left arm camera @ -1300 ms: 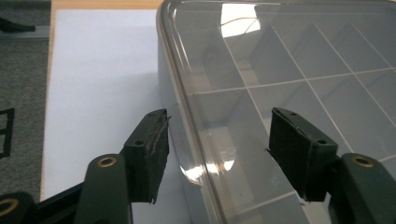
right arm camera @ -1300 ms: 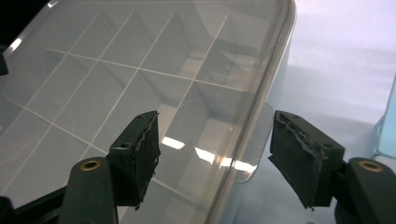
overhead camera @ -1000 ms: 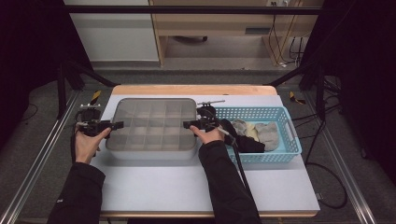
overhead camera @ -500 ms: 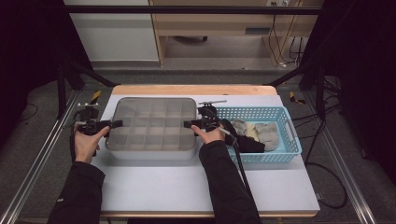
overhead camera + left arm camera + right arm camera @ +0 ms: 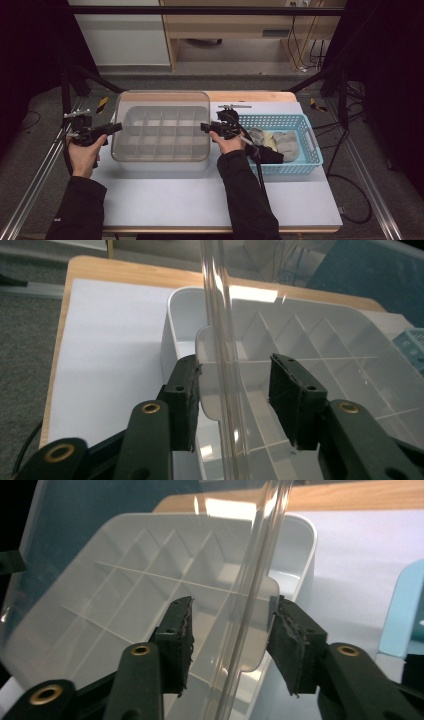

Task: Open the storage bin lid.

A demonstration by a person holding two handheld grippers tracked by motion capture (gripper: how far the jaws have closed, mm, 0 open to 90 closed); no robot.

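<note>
two grippers meet a clear lid (image 5: 161, 125) at its short ends, the left gripper (image 5: 114, 128) at its left edge and the right gripper (image 5: 205, 127) at its right edge. the lid is tilted, its near edge raised above the divided white organizer box (image 5: 165, 156) that stands on the white table (image 5: 200, 200), with its far edge higher, toward the back. in the left gripper view the jaws have just been closing with the lid's side tab (image 5: 212, 375) between them; one pad touches the tab's edge, the other stands a little off the clear wall. in the right gripper view the jaws have likewise been closing around the opposite tab (image 5: 257, 625), one pad at its edge, the other apart from it. just beside the box on the right sits a blue basket (image 5: 310, 145) holding folded cloths (image 5: 280, 142).
</note>
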